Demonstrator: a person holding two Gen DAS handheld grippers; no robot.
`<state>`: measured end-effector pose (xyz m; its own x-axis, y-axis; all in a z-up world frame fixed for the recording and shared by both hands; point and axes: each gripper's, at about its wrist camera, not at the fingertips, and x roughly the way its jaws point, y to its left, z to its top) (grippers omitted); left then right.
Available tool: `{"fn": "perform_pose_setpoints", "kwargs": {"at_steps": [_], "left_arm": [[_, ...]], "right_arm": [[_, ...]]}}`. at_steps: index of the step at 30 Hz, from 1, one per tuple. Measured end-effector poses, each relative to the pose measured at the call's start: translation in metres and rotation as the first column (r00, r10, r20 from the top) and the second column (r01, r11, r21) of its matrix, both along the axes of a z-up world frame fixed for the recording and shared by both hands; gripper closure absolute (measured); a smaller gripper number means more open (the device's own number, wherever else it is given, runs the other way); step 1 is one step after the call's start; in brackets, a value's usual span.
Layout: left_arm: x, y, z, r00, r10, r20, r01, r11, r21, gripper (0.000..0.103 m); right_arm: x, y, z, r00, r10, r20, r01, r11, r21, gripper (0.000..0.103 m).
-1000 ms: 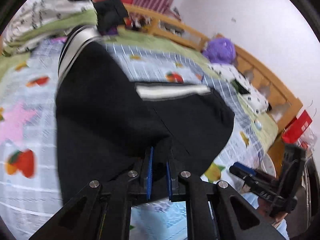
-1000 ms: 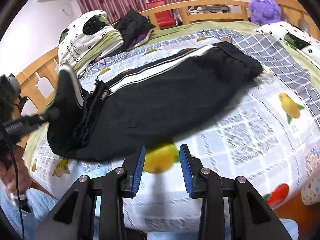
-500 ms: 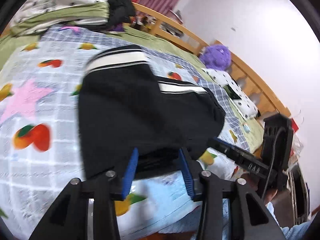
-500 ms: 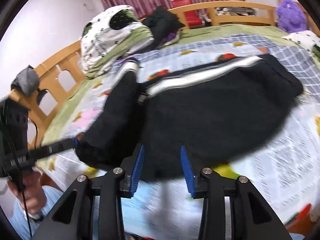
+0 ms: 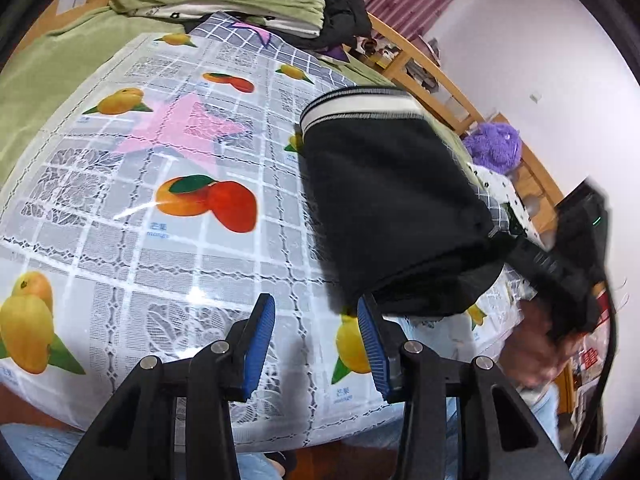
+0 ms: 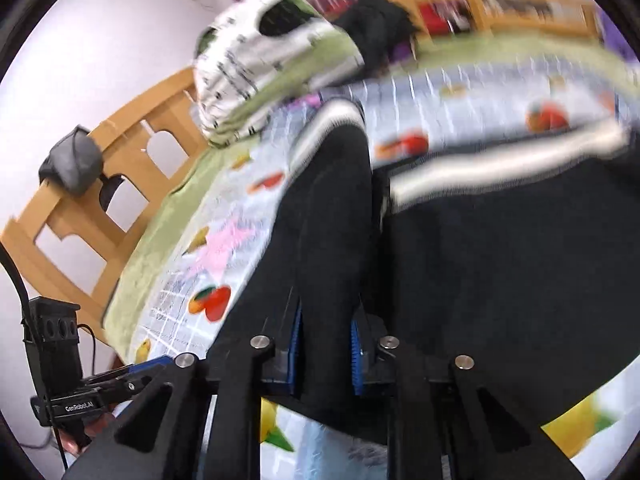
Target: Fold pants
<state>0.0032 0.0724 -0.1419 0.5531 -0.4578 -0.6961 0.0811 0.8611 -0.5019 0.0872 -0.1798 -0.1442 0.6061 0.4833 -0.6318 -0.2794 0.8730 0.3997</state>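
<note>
Since the left hand let go a second ago, the black pants (image 5: 392,208) have dropped into a folded bundle on the fruit-print cover (image 5: 168,208), lying at about two o'clock from the left gripper (image 5: 316,340) in its own view, striped waistband (image 5: 360,110) toward twelve. That gripper, which had been pinching the cloth, now stands spread over bare cover with nothing between its blue pads (image 5: 260,344). A fold looks finished on that side. In the right wrist view the change runs the other way: the right gripper (image 6: 325,354), spread and empty half a second ago, is closing on a thick ridge of black fabric, which fills the gap between its jaws. By my reading, the next fold begins from this edge, the right hand leading.
</note>
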Motion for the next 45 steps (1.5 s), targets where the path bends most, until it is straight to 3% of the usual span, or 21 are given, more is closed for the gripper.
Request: {"fn": "perform_pose_setpoints", "kwargs": {"at_steps": [3, 6, 12, 16, 18, 20, 27, 29, 32, 34, 35, 37, 39, 41, 45], "left_arm": [[0.0, -0.023, 0.004, 0.999, -0.046, 0.012, 0.045, 0.998, 0.046, 0.062], [0.004, -0.05, 0.007, 0.996, -0.087, 0.024, 0.084, 0.993, 0.087, 0.062], [0.022, -0.106, 0.014, 0.985, -0.164, 0.057, 0.159, 0.984, 0.08, 0.062], [0.033, -0.153, 0.013, 0.966, -0.253, 0.061, 0.248, 0.966, 0.076, 0.062], [0.036, -0.175, 0.009, 0.957, -0.284, 0.056, 0.276, 0.954, 0.116, 0.062], [0.036, -0.195, 0.006, 0.948, -0.313, 0.053, 0.302, 0.94, 0.157, 0.062], [0.025, -0.238, 0.002, 0.912, -0.406, 0.066, 0.386, 0.9, 0.205, 0.046], [0.024, -0.246, 0.0, 0.919, -0.387, 0.074, 0.359, 0.901, 0.245, 0.046], [0.036, -0.254, -0.005, 0.944, -0.316, 0.095, 0.276, 0.914, 0.297, 0.046], [0.046, -0.264, -0.013, 0.957, -0.276, 0.091, 0.224, 0.9, 0.375, 0.047], [0.049, -0.267, -0.015, 0.959, -0.271, 0.088, 0.217, 0.895, 0.39, 0.051], [0.05, -0.267, -0.013, 0.961, -0.255, 0.109, 0.193, 0.898, 0.396, 0.072], [0.047, -0.261, -0.003, 0.953, -0.257, 0.157, 0.175, 0.896, 0.408, 0.078], [0.049, -0.241, 0.008, 0.956, -0.211, 0.205, 0.124, 0.921, 0.37, 0.081], [0.068, -0.173, 0.015, 0.981, -0.08, 0.178, 0.042, 0.978, 0.206, 0.083]], "right_arm": [[0.001, -0.014, 0.031, 0.996, -0.022, 0.083, 0.031, 0.994, -0.1, 0.088], [0.006, -0.039, 0.052, 0.99, -0.027, 0.138, 0.047, 0.989, -0.143, 0.088], [0.003, -0.143, 0.073, 0.941, -0.198, 0.274, 0.255, 0.948, -0.19, 0.089], [0.014, -0.225, 0.047, 0.913, -0.343, 0.222, 0.388, 0.898, -0.206, 0.088], [0.026, -0.256, 0.014, 0.908, -0.397, 0.136, 0.42, 0.871, -0.255, 0.088], [0.031, -0.275, -0.019, 0.907, -0.418, 0.048, 0.416, 0.872, -0.258, 0.085], [0.011, -0.298, -0.011, 0.896, -0.43, 0.114, 0.444, 0.876, -0.186, 0.074], [0.014, -0.3, -0.014, 0.9, -0.425, 0.097, 0.436, 0.882, -0.177, 0.073], [0.018, -0.294, -0.022, 0.906, -0.419, 0.06, 0.423, 0.889, -0.174, 0.062], [0.024, -0.295, -0.034, 0.901, -0.433, 0.024, 0.431, 0.889, -0.152, 0.062], [0.027, -0.295, -0.039, 0.9, -0.436, -0.002, 0.431, 0.892, -0.137, 0.068], [0.028, -0.293, -0.044, 0.907, -0.419, -0.031, 0.414, 0.905, -0.098, 0.084], [0.025, -0.282, -0.036, 0.908, -0.418, -0.009, 0.414, 0.902, -0.124, 0.086], [0.023, -0.27, -0.03, 0.912, -0.409, -0.005, 0.405, 0.904, -0.135, 0.087], [0.018, -0.237, -0.017, 0.937, -0.348, 0.005, 0.347, 0.935, -0.077, 0.087]]}}
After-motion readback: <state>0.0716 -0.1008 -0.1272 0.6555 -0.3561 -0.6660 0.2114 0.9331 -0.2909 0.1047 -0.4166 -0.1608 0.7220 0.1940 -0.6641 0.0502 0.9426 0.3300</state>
